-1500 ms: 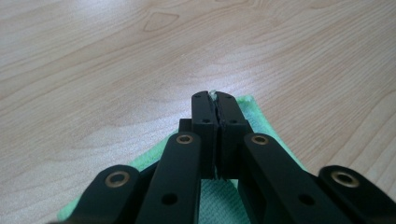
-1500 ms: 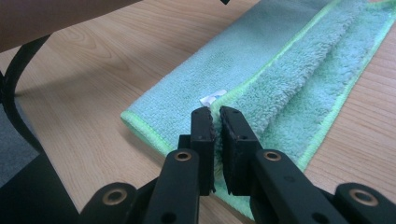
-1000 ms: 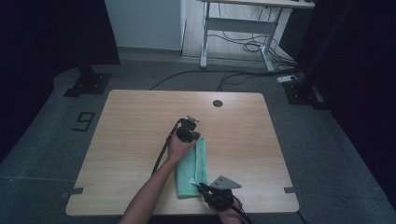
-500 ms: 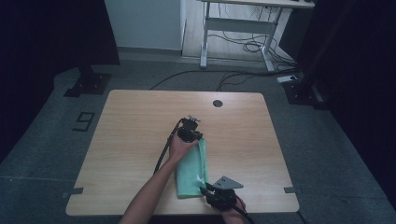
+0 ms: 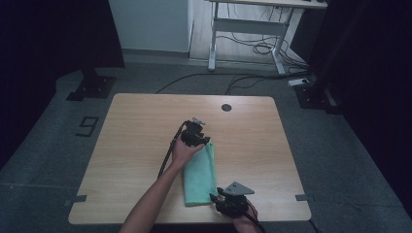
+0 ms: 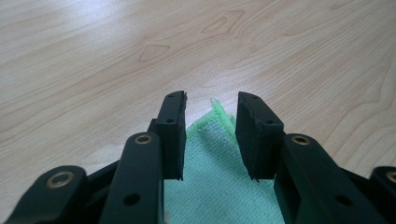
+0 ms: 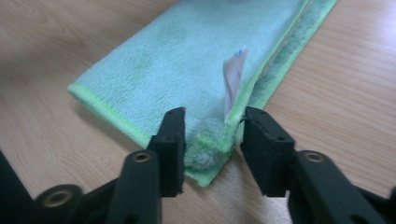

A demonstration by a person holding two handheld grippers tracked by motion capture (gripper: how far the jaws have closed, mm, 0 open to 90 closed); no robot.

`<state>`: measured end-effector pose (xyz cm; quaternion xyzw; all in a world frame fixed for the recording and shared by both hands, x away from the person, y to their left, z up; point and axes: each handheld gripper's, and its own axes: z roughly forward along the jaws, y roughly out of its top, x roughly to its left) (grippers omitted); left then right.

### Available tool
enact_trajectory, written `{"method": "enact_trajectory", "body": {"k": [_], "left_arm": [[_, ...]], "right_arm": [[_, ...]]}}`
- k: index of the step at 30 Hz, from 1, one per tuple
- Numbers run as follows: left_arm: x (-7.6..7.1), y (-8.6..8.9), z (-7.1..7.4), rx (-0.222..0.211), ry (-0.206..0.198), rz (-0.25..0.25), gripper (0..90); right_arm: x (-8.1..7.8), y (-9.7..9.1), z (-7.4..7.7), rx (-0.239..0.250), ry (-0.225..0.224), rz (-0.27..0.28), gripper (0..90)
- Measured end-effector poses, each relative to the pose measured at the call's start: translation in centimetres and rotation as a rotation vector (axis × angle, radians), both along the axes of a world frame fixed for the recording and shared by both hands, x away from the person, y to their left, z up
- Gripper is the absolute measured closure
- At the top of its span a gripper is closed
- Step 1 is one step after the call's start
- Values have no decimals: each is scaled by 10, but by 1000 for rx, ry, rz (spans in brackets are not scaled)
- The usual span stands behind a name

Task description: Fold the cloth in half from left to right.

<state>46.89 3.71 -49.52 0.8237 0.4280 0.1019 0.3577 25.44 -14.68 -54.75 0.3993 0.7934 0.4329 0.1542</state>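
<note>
Evidently the coming move turned on one relation: the folded green cloth (image 5: 199,175) lay as a long strip between the two grippers, its long axis running away from the person, from the near table edge toward the middle.

Taken from the left, the left gripper (image 5: 196,137) was seen at the cloth's far end. In the left gripper view its jaws stood spread, having just been opening, with the cloth's far corner (image 6: 215,122) lying between them but not pressed; a gap was seen on each side. The cloth therefore lay just under and behind that gripper, toward the person.

Further right, the right gripper (image 5: 224,200) was seen at the near right corner of the cloth. Its jaws had likewise just been opening and were held apart, the thick folded corner (image 7: 208,151) sitting between them, seemingly released rather than pinched. A white tag (image 7: 233,78) was seen standing up from the fold beside that corner. Neither hand was judged nearer; each was matched to its own end, so a pull back from either end was judged enough to clear the strip.

The cloth was laid flat on a light wooden table (image 5: 136,126), otherwise bare apart from a dark cable hole (image 5: 226,107) near the far edge. Around the table a grey floor (image 5: 53,145) was seen, marked with a dark figure at the left, and a white desk frame (image 5: 243,29) with loose cables stood beyond.
</note>
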Motion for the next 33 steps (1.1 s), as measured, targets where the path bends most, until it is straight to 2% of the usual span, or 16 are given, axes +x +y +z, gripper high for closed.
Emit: {"method": "enact_trajectory", "body": {"k": [6,11,14,17,20,22,23,27,30,33], "left_arm": [[-6,4,3,-14,-13,-11,623],[-7,-3,-7,-1,8,-41,635],[-6,-10,-14,8,16,-55,650],[-6,-16,-20,17,33,-70,654],[-5,-20,-26,27,42,-74,654],[-5,-22,-29,25,47,-71,654],[-4,-23,-32,32,54,-73,654],[-4,-23,-35,34,60,-76,653],[-4,-22,-33,33,55,-77,651],[-8,-17,-23,25,34,-89,641]], "right_arm": [[0,-6,10,23,-32,-10,565],[3,-6,11,45,-40,12,612],[7,-4,10,41,-46,38,645],[9,-1,7,37,-36,64,672],[9,2,3,12,-29,84,680],[9,3,1,2,-21,87,681],[10,3,-2,-19,0,86,681],[11,0,-4,-18,16,83,685],[10,-1,-4,-20,23,83,682],[9,-1,-2,-18,21,83,643]]}}
